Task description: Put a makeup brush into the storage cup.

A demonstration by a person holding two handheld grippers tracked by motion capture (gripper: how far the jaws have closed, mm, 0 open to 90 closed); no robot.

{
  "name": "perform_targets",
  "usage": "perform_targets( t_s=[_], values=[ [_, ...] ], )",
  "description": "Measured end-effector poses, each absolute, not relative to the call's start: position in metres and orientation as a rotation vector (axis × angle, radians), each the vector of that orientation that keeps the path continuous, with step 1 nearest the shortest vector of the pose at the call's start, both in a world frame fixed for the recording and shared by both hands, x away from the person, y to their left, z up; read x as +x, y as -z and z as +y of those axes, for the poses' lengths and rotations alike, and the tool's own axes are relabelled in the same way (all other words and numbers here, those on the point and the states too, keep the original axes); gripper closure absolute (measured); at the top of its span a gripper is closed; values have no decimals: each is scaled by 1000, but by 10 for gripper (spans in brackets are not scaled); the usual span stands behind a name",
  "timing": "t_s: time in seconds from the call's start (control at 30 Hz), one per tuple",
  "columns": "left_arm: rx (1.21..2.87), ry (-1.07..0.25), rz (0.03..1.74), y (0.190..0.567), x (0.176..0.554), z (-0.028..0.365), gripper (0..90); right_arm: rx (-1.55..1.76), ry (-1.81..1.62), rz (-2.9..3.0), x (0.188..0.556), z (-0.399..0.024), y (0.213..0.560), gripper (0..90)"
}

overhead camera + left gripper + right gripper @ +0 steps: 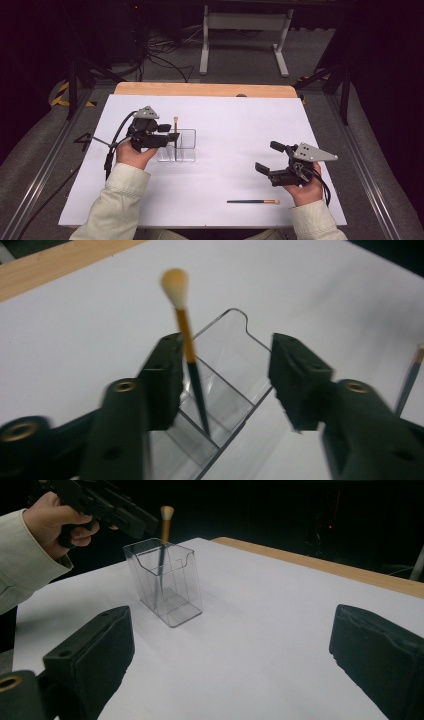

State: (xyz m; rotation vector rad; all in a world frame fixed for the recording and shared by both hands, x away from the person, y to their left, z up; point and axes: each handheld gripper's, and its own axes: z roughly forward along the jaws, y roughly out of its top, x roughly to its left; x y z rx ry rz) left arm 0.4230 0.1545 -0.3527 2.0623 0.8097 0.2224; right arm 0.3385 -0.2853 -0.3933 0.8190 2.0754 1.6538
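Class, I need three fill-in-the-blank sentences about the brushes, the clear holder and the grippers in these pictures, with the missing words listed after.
1. One brush stands in the clear ____.
2. The second brush lies flat on the white ____.
3. The left gripper has its jaws ____ either side of the standing brush.

Missing words: holder; table; open

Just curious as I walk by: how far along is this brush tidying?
One brush already stands in the clear holder, and the left claw is open around it. The right claw is open and holds nothing. The second brush lies on the table, not yet picked up.
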Motion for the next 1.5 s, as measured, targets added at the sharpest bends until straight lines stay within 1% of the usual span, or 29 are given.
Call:
perform_targets(
  t_s=[0.03,0.13,0.17,0.33,0.4,0.6,0.83,0.87,1.1,1.23,1.37,1.5],
  values=[
    [2047,-227,807,351,422,156,425,819,-1654,2075,339,-285,393,46],
    [1995,-259,796,345,415,162,294,818,-1658,2068,338,-286,393,46],
    [1982,-263,780,343,412,163,266,817,-1657,2067,338,-287,392,46],
    [1966,-251,657,332,397,157,199,822,-1662,2054,339,-291,391,45],
    [1965,-238,615,328,392,151,155,824,-1664,2055,339,-292,391,45],
    [1969,-178,542,324,385,137,129,839,-1676,2036,338,-298,391,40],
    [1981,-126,501,325,381,125,107,861,-1688,2025,337,-305,389,40],
    [1984,-129,494,326,380,122,87,860,-1703,2024,336,-308,388,40],
    [1997,-105,470,328,375,112,49,833,-1724,2037,335,-310,387,5],
    [2008,-91,460,330,373,106,27,825,-1736,2033,334,-311,385,0],
    [2021,-95,453,332,371,104,23,811,-1777,2025,333,-313,384,0],
    [2030,-97,443,332,369,104,22,810,-1739,2050,333,-313,384,0]
  ],
)
